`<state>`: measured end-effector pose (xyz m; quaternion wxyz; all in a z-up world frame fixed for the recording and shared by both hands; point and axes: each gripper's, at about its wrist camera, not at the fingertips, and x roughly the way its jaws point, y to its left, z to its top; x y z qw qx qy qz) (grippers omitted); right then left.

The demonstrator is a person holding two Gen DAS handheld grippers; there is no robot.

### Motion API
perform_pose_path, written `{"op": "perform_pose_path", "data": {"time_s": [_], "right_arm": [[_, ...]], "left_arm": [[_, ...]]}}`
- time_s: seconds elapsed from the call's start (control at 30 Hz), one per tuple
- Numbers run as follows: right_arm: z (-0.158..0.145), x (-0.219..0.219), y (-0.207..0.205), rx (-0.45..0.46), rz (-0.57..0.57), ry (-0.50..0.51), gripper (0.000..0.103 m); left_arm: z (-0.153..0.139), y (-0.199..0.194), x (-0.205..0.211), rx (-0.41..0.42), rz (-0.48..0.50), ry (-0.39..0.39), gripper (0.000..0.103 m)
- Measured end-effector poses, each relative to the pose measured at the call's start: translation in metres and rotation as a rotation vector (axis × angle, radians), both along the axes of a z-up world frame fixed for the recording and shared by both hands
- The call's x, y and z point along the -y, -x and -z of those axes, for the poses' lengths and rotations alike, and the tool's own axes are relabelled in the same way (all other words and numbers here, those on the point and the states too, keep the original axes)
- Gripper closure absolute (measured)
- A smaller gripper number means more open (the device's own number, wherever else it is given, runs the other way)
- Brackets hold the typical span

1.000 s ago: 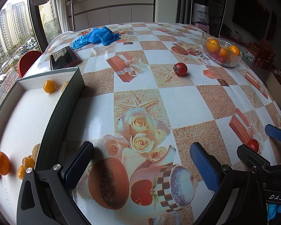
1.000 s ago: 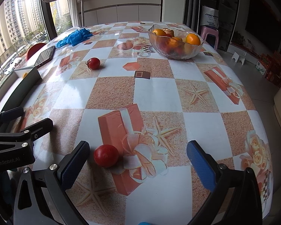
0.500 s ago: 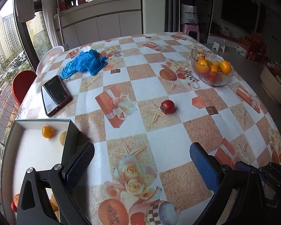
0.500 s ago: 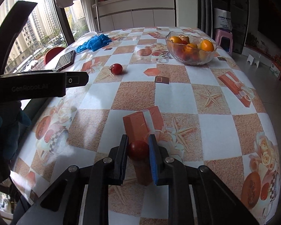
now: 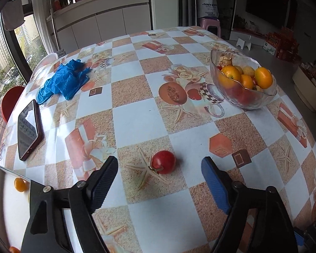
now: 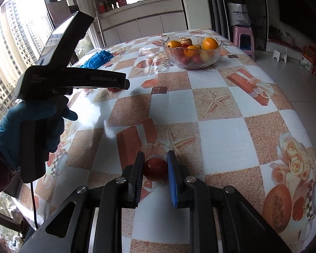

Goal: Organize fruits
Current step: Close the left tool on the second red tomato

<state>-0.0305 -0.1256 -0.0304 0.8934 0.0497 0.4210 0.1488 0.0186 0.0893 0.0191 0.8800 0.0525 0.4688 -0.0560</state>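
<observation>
While the right gripper point(image 6: 154, 169) has its pads pressed on one red tomato point(image 6: 155, 169), a second red tomato point(image 5: 163, 162) lies loose on the tablecloth point(image 5: 137, 113), nearer to you than the glass fruit bowl point(image 5: 244, 82) and well apart from it. Your left gripper point(image 5: 159, 184) sits just short of that loose tomato, its jaws having just been closing yet standing wide of the fruit, holding nothing. Push the gripper forward until the tomato sits centred between the pads, then close gently; the skin probably bruises easily. Farther from the bowl, at the table's near left corner, the white tray point(image 5: 4, 202) holds a small orange fruit point(image 5: 20, 184); whether the tomatoes belong there cannot be told. The phone point(image 5: 28, 130) and blue gloves point(image 5: 63, 82) lie beyond the tray.
</observation>
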Motion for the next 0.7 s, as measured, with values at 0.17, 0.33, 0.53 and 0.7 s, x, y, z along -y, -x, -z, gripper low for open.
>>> {"op": "perform_pose_path", "data": {"time_s": [0.17,0.33,0.53,0.7], "right_arm": [[0.000,0.002,0.000,0.002,0.000,-0.006,0.080],[0.001,0.000,0.000,0.006,-0.001,0.004,0.080],[-0.001,-0.003,-0.003,-0.021,0.001,0.019,0.079],[-0.002,-0.005,-0.001,-0.056,0.007,0.012,0.079]], "left_arm": [[0.005,-0.005,0.000,-0.010,0.001,0.053,0.070],[0.004,0.017,-0.008,-0.010,0.012,0.083,0.079],[0.005,0.076,-0.026,0.005,0.032,0.084,0.079],[0.005,0.122,-0.040,0.013,0.025,0.069,0.079]]}}
